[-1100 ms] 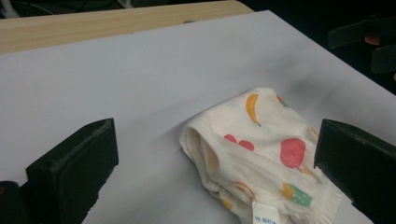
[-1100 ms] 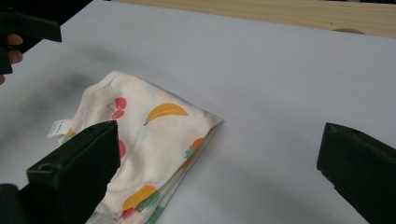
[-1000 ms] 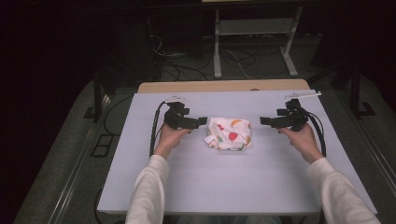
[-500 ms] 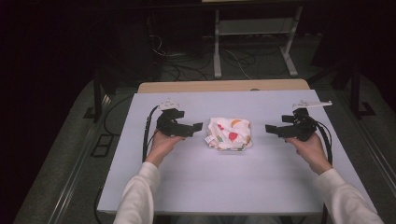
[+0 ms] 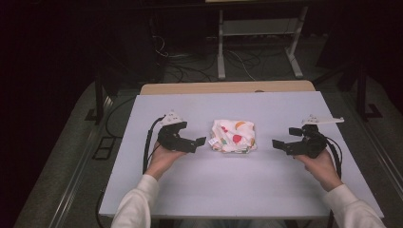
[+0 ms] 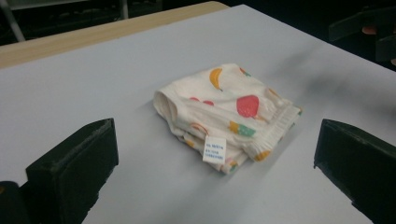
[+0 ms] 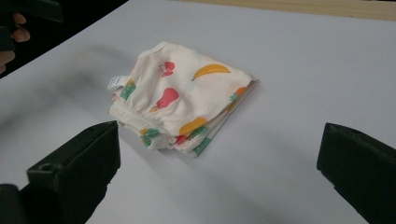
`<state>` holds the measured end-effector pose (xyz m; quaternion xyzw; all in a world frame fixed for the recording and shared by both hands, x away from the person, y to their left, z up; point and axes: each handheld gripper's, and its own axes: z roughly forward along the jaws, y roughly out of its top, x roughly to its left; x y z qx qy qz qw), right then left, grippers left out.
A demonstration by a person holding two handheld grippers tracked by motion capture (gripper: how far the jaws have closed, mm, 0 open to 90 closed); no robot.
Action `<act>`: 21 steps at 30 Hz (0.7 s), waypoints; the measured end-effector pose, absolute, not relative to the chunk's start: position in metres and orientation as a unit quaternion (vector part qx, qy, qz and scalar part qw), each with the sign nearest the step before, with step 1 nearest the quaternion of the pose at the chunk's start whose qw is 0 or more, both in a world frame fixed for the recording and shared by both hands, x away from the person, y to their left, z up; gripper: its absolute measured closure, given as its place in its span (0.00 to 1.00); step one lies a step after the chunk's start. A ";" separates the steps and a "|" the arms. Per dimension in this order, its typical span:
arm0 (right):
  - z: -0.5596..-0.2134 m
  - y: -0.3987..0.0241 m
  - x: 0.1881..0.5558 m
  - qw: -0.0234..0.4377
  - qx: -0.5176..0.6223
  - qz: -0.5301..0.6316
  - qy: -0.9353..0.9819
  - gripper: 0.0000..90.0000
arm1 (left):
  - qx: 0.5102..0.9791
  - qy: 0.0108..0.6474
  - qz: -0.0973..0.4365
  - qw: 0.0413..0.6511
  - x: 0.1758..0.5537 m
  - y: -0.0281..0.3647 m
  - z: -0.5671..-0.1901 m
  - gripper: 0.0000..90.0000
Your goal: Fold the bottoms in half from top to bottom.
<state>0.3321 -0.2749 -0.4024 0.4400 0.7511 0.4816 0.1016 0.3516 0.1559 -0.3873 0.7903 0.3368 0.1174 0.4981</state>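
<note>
High view shows a folded garment (image 5: 233, 136) with a fruit print lying flat on the pale desk (image 5: 237, 190), about in its middle, and it has a small white label (image 6: 214, 150) on the folded edge. Left tongs (image 5: 200, 141) are just beside the garment on its left side, with the jaws spread and not touching it. Right tongs (image 5: 278, 143) are near the garment on its right side, a little more apart from it, also spread and holding nothing.

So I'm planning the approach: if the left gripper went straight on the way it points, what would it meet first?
Probably the folded fruit-print cloth, at its tagged near edge; the left gripper has open jaws framing it.
</note>
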 end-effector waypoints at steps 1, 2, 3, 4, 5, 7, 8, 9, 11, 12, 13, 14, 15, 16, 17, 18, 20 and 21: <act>-0.403 -0.275 0.330 0.102 0.440 0.483 0.750 0.00 | 0.790 0.337 0.118 0.498 0.349 0.157 -0.389 0.00; -0.404 -0.275 0.327 0.102 0.439 0.483 0.751 0.00 | 0.790 0.337 0.118 0.498 0.347 0.158 -0.390 0.00; -0.405 -0.275 0.325 0.102 0.439 0.483 0.751 0.00 | 0.790 0.337 0.118 0.499 0.345 0.160 -0.391 0.00; -0.406 -0.275 0.324 0.102 0.438 0.484 0.751 0.00 | 0.790 0.336 0.117 0.499 0.343 0.161 -0.393 0.00; -0.407 -0.275 0.321 0.101 0.438 0.484 0.751 0.00 | 0.791 0.336 0.116 0.498 0.341 0.162 -0.394 0.00; -0.409 -0.275 0.318 0.100 0.438 0.483 0.752 0.00 | 0.794 0.334 0.116 0.495 0.337 0.165 -0.397 0.00; -0.410 -0.275 0.316 0.100 0.437 0.480 0.754 0.00 | 0.795 0.333 0.115 0.495 0.335 0.167 -0.399 0.00; -0.411 -0.275 0.312 0.101 0.436 0.480 0.755 0.00 | 0.793 0.334 0.115 0.496 0.333 0.168 -0.400 0.00; -0.412 -0.275 0.307 0.102 0.433 0.484 0.754 0.00 | 0.791 0.336 0.117 0.498 0.327 0.173 -0.402 0.00; -0.412 -0.275 0.303 0.103 0.431 0.484 0.754 0.00 | 0.790 0.335 0.119 0.499 0.325 0.175 -0.403 0.00; -0.413 -0.275 0.301 0.105 0.428 0.485 0.755 0.00 | 0.791 0.335 0.120 0.498 0.323 0.177 -0.404 0.00; -0.414 -0.275 0.298 0.105 0.426 0.485 0.756 0.00 | 0.790 0.335 0.122 0.499 0.321 0.178 -0.404 0.00; -0.415 -0.276 0.296 0.104 0.427 0.485 0.756 0.00 | 0.789 0.334 0.121 0.501 0.318 0.179 -0.405 0.00; -0.416 -0.276 0.294 0.104 0.426 0.484 0.757 0.00 | 0.790 0.331 0.123 0.501 0.315 0.181 -0.406 0.00; -0.417 -0.276 0.292 0.105 0.426 0.484 0.757 0.00 | 0.790 0.330 0.124 0.501 0.313 0.182 -0.407 0.00; -0.418 -0.276 0.291 0.104 0.426 0.483 0.758 0.00 | 0.792 0.329 0.123 0.499 0.312 0.182 -0.407 0.00; -0.419 -0.276 0.288 0.105 0.425 0.482 0.759 0.00 | 0.792 0.328 0.125 0.499 0.309 0.184 -0.408 0.00; -0.420 -0.276 0.286 0.104 0.427 0.481 0.759 0.00 | 0.792 0.329 0.125 0.499 0.308 0.185 -0.408 0.00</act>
